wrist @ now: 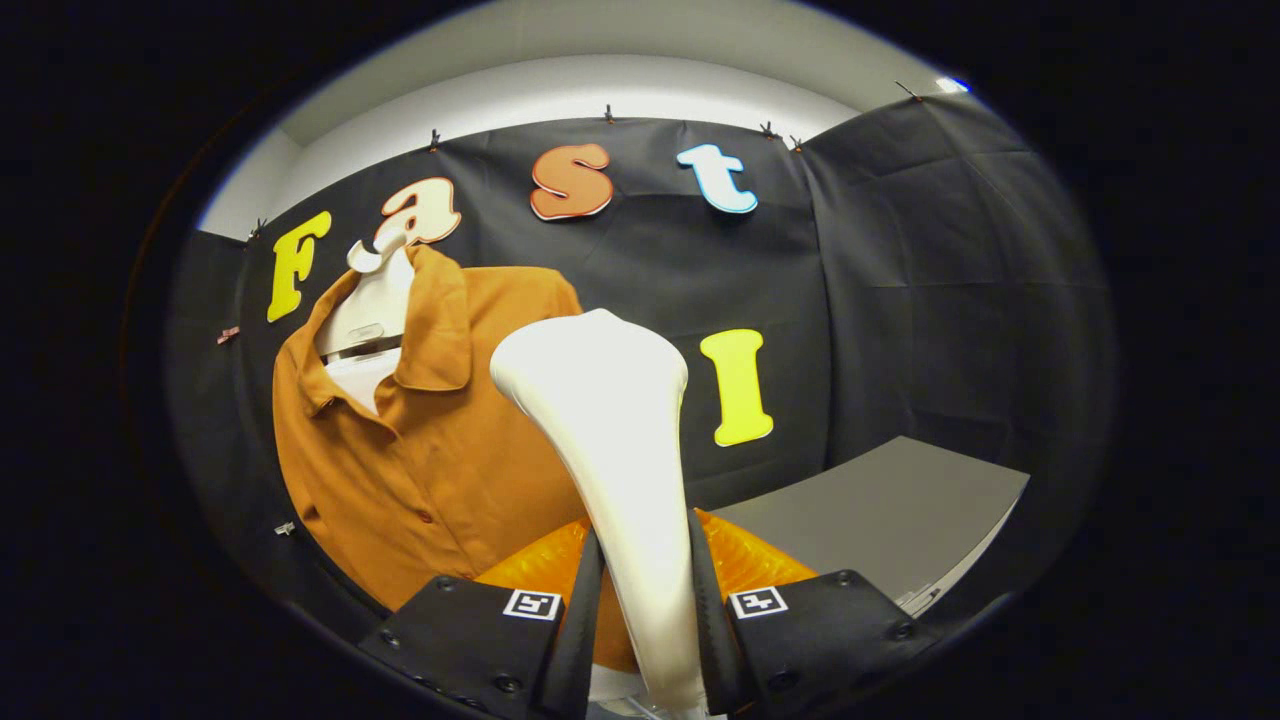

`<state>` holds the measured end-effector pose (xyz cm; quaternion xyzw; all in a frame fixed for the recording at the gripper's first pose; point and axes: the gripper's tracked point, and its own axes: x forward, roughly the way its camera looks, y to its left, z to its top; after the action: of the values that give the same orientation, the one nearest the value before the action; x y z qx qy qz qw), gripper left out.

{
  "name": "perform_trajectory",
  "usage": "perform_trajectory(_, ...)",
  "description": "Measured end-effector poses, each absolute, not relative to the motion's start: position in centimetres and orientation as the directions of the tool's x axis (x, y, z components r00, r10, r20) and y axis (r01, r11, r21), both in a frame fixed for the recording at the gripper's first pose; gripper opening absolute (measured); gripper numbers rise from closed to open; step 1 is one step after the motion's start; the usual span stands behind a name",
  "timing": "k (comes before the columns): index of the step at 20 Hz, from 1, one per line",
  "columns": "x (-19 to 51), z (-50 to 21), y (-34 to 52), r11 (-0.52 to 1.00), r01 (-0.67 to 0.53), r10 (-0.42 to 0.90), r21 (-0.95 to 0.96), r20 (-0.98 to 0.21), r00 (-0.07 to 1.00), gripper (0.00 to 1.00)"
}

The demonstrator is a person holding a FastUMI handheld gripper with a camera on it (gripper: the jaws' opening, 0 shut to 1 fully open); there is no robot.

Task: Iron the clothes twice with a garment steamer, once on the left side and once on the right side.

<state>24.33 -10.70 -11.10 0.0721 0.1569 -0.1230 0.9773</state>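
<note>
You are gripping the steamer by its handle, both fingers of the gripper closed against it. The shirt is hanging just ahead, left of the head — so keep the grip firm and be sweeping the head evenly down one side.

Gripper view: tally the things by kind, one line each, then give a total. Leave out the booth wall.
Garment steamer, held upright in the shut gripper: 1
Orange-brown shirt, hanging beyond the steamer: 1
White hanger inside the shirt's collar: 1
Grey table to the side: 1
Orange ribbed piece behind the steamer's handle, kind unclear: 1
Total: 5
</note>
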Motion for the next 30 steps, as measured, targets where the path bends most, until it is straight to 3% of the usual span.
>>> perform_trajectory(6, 26.8, -13.3, -4.3, 0.969, 0.240, -0.202, 0.063, -0.362, 0.910, 0.47)
perform_trajectory(15, 28.3, -20.1, -3.0, 0.953, 0.302, -0.264, -0.012, -0.517, 0.814, 0.47)
perform_trajectory(30, 23.0, -33.3, -3.5, 0.937, 0.343, -0.260, -0.067, -0.789, 0.557, 0.47)
